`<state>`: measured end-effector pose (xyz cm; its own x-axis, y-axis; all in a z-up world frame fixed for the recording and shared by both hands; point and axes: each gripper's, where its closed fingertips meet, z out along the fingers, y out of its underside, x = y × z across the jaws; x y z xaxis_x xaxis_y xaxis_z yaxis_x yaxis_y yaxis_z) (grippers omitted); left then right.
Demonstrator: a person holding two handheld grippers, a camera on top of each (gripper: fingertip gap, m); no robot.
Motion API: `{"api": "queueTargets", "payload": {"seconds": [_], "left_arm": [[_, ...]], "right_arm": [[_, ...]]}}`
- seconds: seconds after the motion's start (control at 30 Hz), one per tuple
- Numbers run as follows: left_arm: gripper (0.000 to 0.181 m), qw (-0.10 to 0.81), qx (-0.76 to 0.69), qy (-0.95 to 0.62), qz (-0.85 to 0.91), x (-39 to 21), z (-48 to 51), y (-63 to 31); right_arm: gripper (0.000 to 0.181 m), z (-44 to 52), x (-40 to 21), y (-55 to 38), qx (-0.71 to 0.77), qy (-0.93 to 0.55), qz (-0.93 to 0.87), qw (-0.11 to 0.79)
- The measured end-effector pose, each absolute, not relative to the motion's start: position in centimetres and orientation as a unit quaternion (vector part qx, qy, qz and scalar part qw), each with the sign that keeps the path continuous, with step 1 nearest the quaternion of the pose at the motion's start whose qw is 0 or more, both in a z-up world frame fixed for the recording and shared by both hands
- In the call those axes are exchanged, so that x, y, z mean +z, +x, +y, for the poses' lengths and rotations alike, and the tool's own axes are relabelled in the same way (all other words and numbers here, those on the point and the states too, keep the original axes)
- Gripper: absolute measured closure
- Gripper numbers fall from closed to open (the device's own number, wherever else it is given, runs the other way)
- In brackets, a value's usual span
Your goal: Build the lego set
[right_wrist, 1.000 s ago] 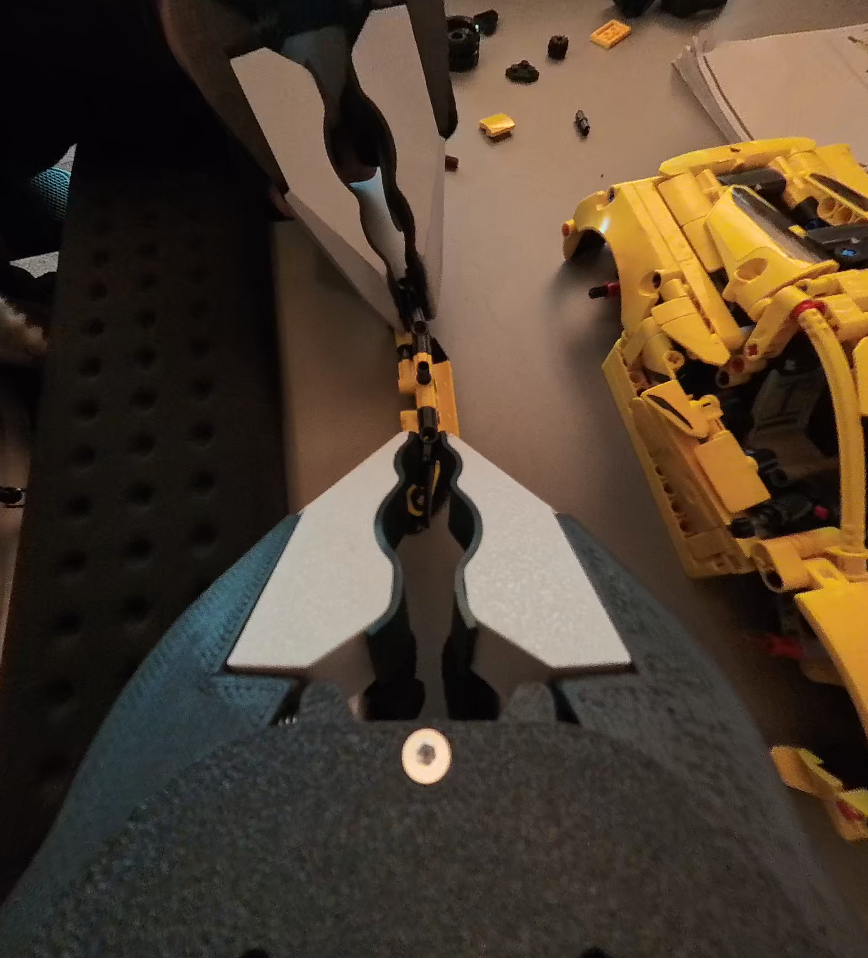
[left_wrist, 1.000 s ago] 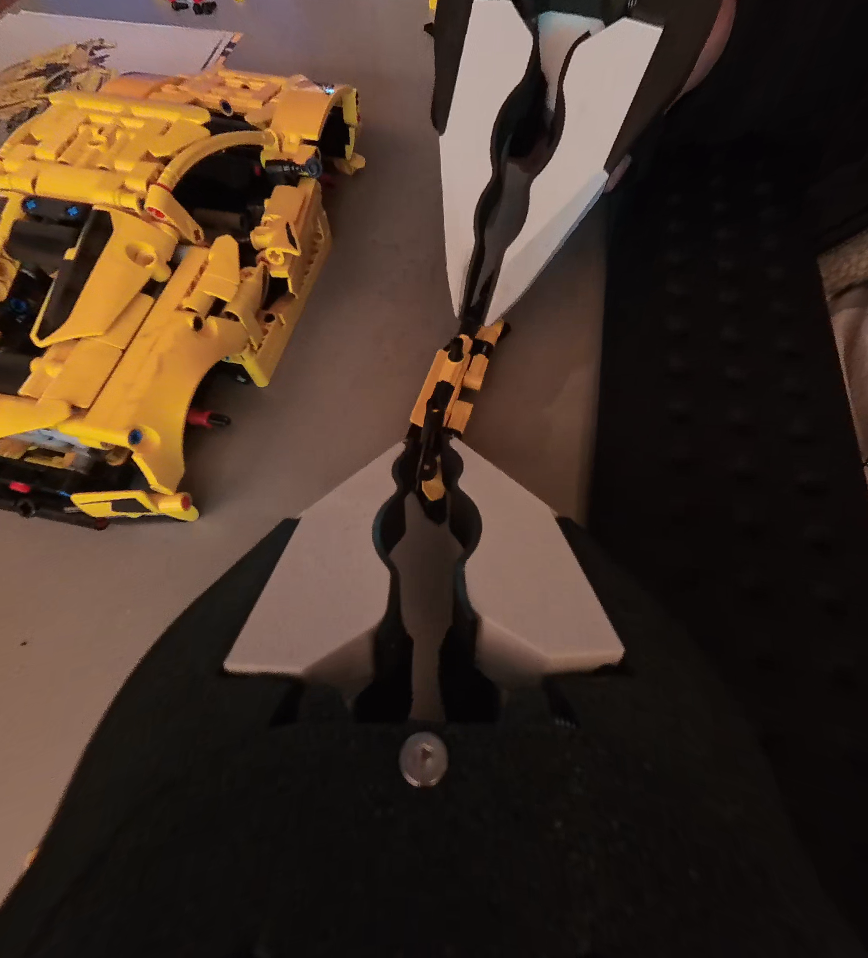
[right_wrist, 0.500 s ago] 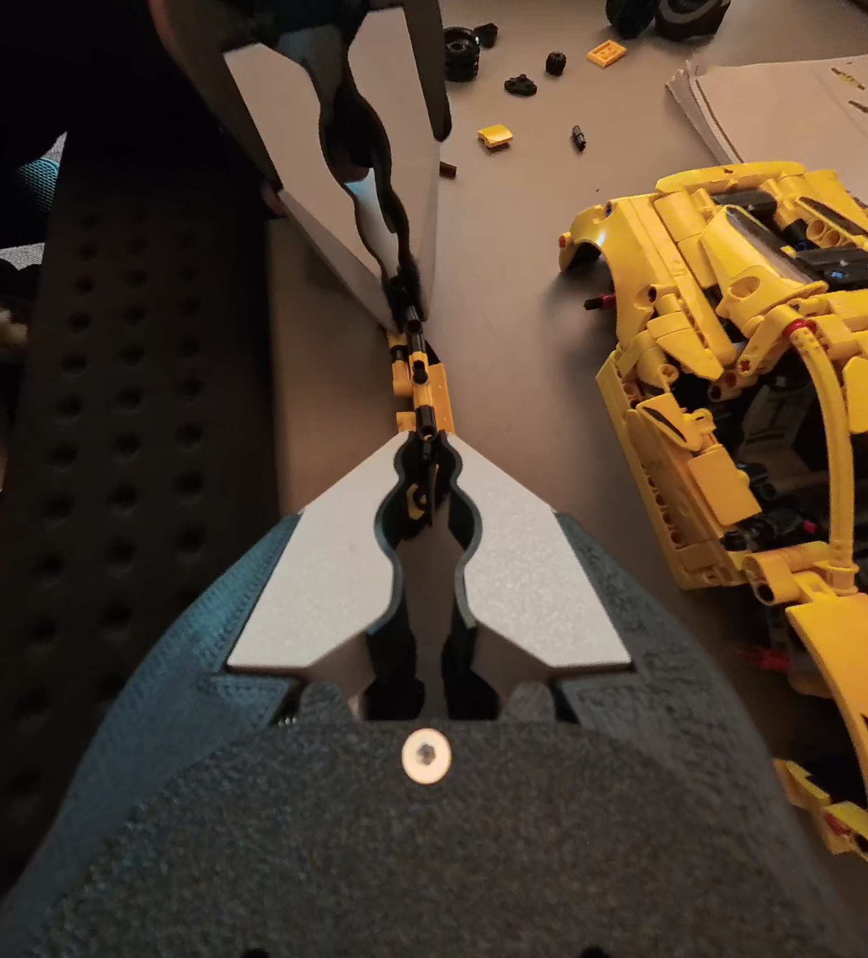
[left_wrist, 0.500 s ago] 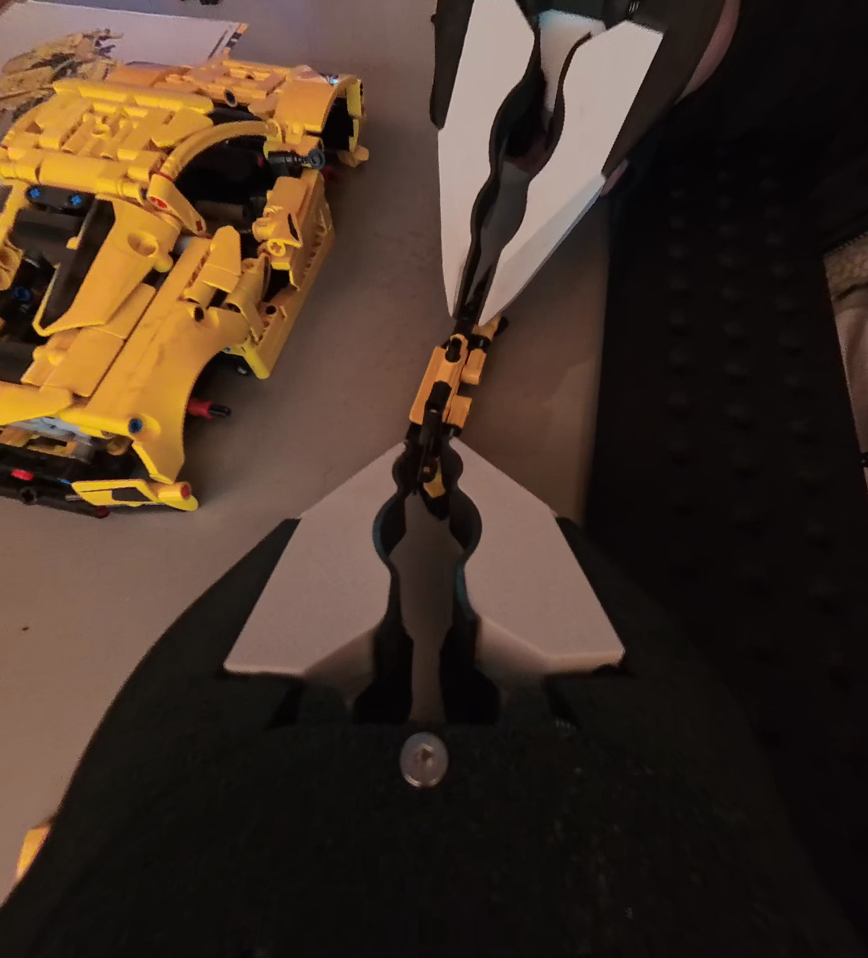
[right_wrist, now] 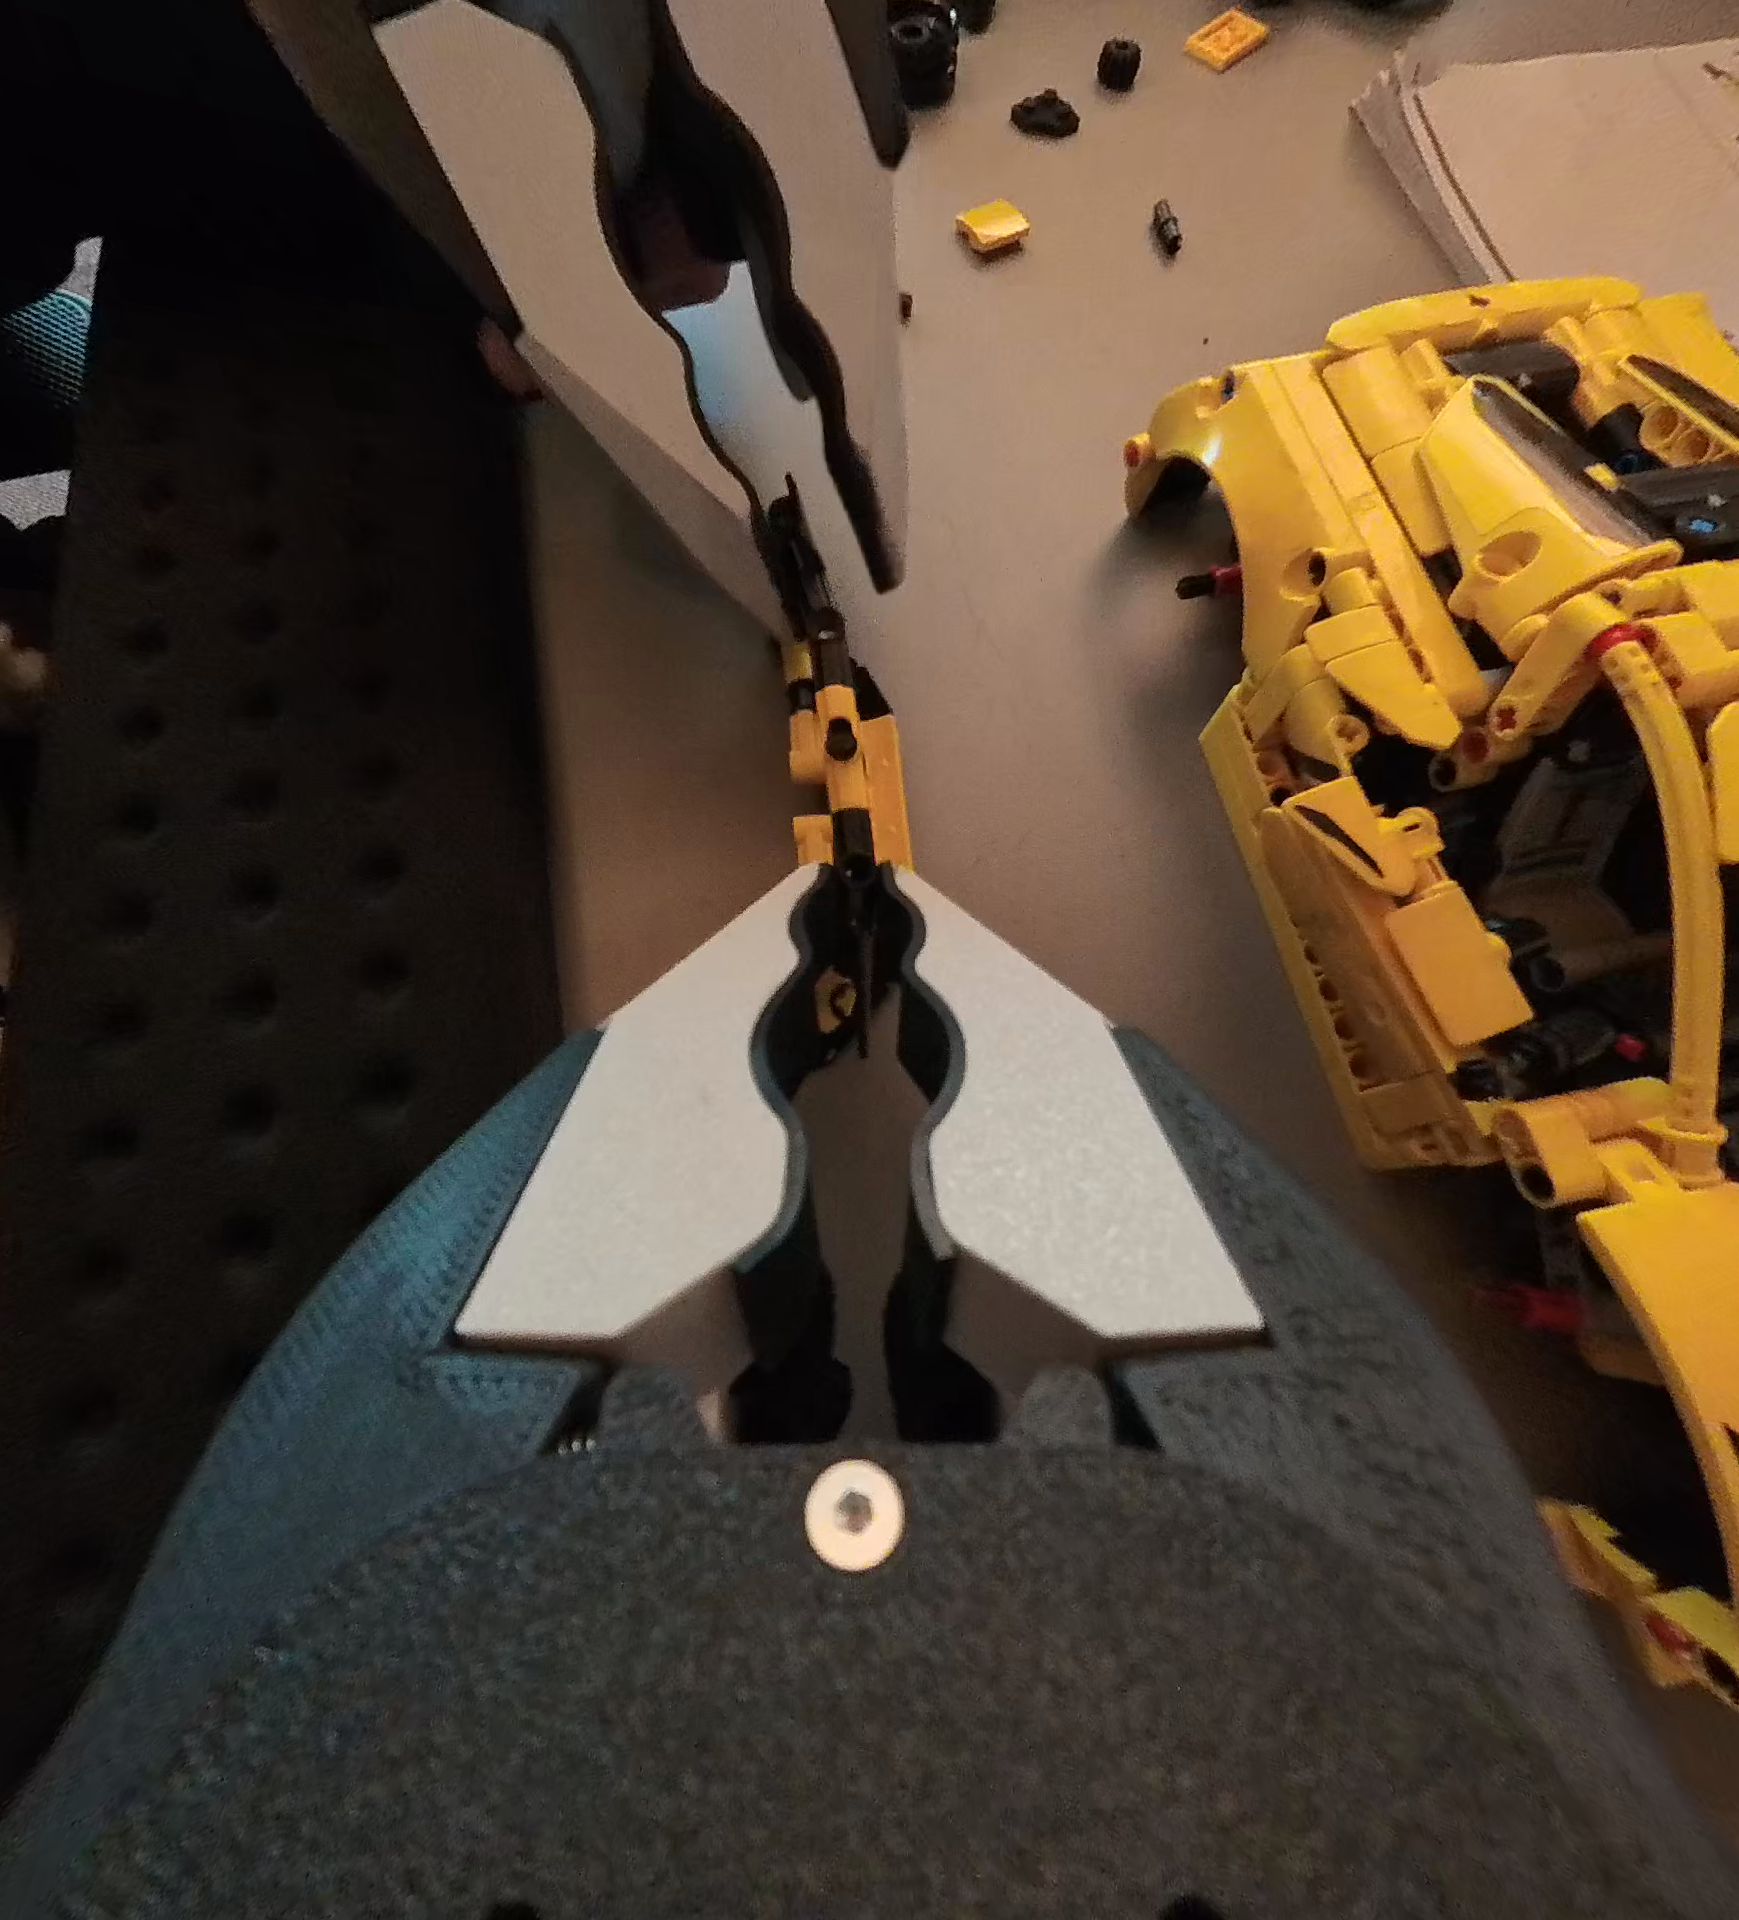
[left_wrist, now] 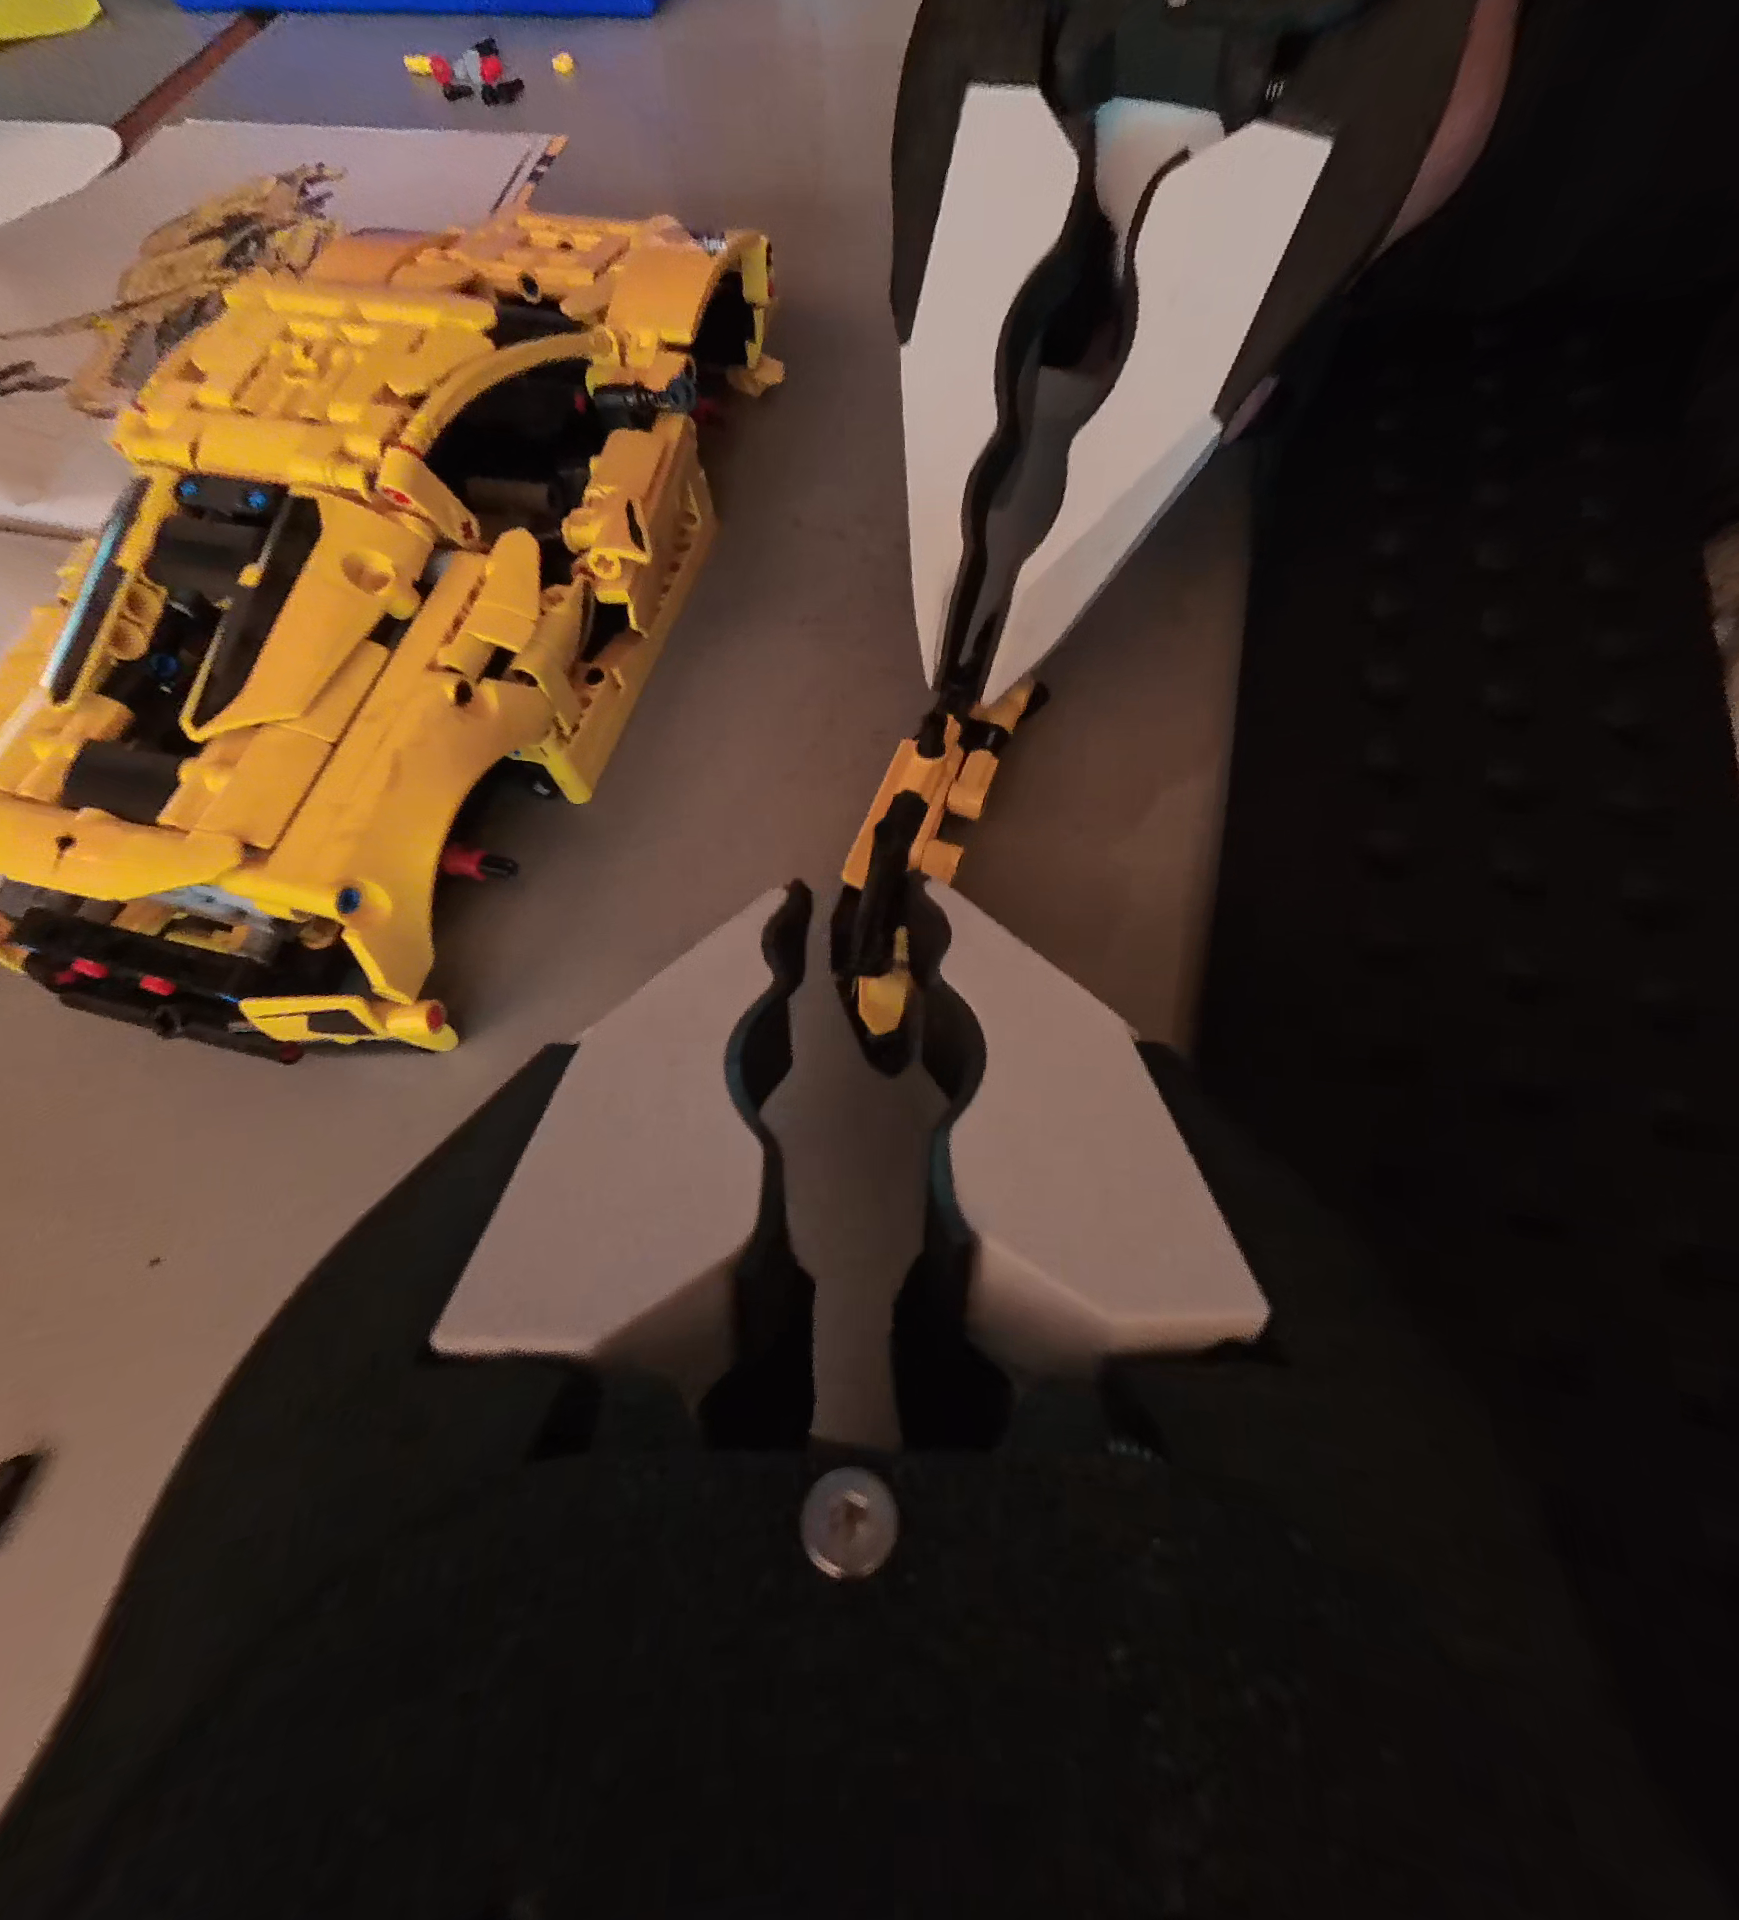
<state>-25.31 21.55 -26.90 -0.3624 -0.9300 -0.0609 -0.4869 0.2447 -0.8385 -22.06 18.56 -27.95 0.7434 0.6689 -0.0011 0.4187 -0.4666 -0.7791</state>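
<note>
Left gripper [left_wrist: 860, 914] fingers parted since before; yellow car [left_wrist: 345, 623] beside, seemingly untouched.

- My left wrist camera sits just behind the left gripper [left_wrist: 860, 914], looking steeply down along its fingers at the table [left_wrist: 221, 1195], car [left_wrist: 325, 644] to its left.
- My right wrist camera sits likewise behind the right gripper [right_wrist: 857, 883], facing the opposite way, car [right_wrist: 1530, 831] to its right.
- Both are close in and share the small assembly [left_wrist: 922, 800] [right_wrist: 839, 758], car, booklet [left_wrist: 252, 177] [right_wrist: 1623, 156] and opposing gripper.
</note>
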Motion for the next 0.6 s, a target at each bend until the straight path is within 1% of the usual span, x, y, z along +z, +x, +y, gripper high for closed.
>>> {"api": "queueTargets", "payload": {"seconds": [0.13, 0.3, 0.6], "left_arm": [[0.162, 0.294, -0.361, -0.475, 0.747, -27.4, 21.2, -25.0], [0.171, 0.308, -0.363, -0.461, 0.749, -27.1, 21.0, -24.8], [0.164, 0.311, -0.38, -0.447, 0.748, -25.6, 20.1, -25.0]], "right_arm": [[0.173, 18.5, -28.0, -22.1, 0.152, -0.846, -0.323, 0.397], [0.173, 18.5, -28.0, -22.1, 0.152, -0.85, -0.321, 0.389], [0.174, 18.5, -28.0, -22.0, 0.156, -0.853, -0.319, 0.383]]}}
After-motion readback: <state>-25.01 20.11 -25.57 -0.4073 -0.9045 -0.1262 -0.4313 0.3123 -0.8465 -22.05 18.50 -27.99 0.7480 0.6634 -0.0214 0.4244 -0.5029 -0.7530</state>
